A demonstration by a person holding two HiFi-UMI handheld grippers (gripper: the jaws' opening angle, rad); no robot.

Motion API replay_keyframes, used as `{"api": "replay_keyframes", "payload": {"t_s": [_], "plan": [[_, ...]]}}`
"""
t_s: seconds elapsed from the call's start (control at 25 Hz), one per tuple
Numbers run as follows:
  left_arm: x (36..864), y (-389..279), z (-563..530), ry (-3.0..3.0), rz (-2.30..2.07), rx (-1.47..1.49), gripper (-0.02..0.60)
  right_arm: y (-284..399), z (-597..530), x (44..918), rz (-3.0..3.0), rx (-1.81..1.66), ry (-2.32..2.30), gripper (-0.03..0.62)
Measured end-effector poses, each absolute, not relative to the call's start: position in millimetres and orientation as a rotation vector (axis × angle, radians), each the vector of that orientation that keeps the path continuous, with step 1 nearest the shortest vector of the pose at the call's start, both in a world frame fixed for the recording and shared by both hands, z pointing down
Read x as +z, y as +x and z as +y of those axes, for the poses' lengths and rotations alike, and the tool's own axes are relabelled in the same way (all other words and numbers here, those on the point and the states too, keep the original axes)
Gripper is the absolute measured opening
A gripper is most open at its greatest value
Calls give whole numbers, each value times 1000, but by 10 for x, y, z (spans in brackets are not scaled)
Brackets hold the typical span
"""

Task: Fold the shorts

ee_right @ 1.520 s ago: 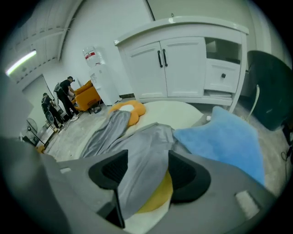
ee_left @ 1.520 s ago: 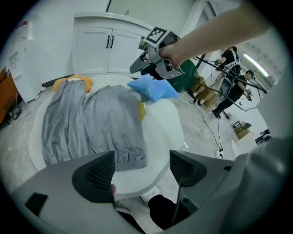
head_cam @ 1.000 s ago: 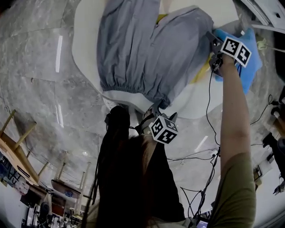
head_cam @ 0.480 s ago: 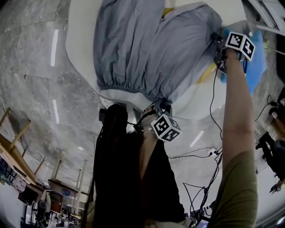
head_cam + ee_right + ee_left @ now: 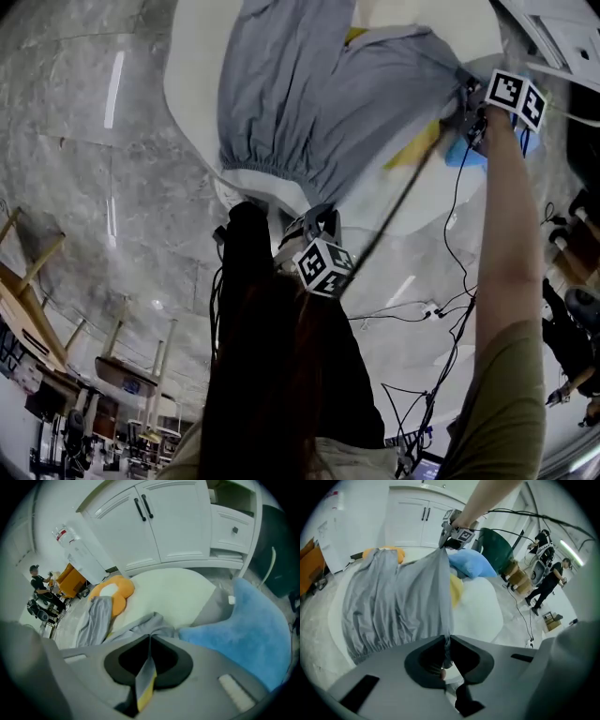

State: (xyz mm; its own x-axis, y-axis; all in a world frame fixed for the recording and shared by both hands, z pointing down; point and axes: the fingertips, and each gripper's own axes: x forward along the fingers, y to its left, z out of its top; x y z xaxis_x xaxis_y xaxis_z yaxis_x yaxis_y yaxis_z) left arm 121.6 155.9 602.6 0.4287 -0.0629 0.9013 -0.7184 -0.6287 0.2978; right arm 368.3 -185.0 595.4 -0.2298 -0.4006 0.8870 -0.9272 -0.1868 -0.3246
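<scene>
- Shorts (image 5: pixel 309 103): grey, spread on the round white table (image 5: pixel 192 84) in the upper middle of the head view, with the elastic waist on the side nearest you.
- Your left gripper (image 5: pixel 446 641) is at the right-hand corner of the waist. Its jaws are closing, with the cloth nipped between them.
- Your right gripper (image 5: pixel 466 94), upper right, is pinched tight on the grey cloth at the leg end.
- So you've got both ends of one side, pulled taut into a ridge above the table. Looks to me like the setup for flipping that half over the other leg.
- A blue cloth (image 5: pixel 248 634) sits just beside the right claw and something yellow (image 5: pixel 417 150) peeks out from under the shorts, so try not to drag either along.
- Room-wise: marble floor (image 5: pixel 75 187), white cabinets (image 5: pixel 154 522) behind the table, and an orange plush thing (image 5: pixel 115 590) at its far edge.
</scene>
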Motion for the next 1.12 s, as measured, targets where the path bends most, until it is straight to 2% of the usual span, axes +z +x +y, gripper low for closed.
{"api": "replay_keyframes", "payload": {"t_s": [0.28, 0.52, 0.88, 1.12], "plan": [[5613, 568, 947, 1935, -880, 1129, 32, 3107, -2471, 5361, -1699, 1322, 1480, 15], [5683, 26, 553, 1815, -1015, 1013, 32, 2227, -3110, 5178, -1826, 1183, 1376, 15], [6134, -795, 426, 1625, -1055, 957, 32, 687, -3601, 5581, -1898, 1055, 1180, 16], [6443, -1150, 455, 1529, -1013, 940, 32, 45, -3664, 5965, -1864, 1017, 1086, 17]]}}
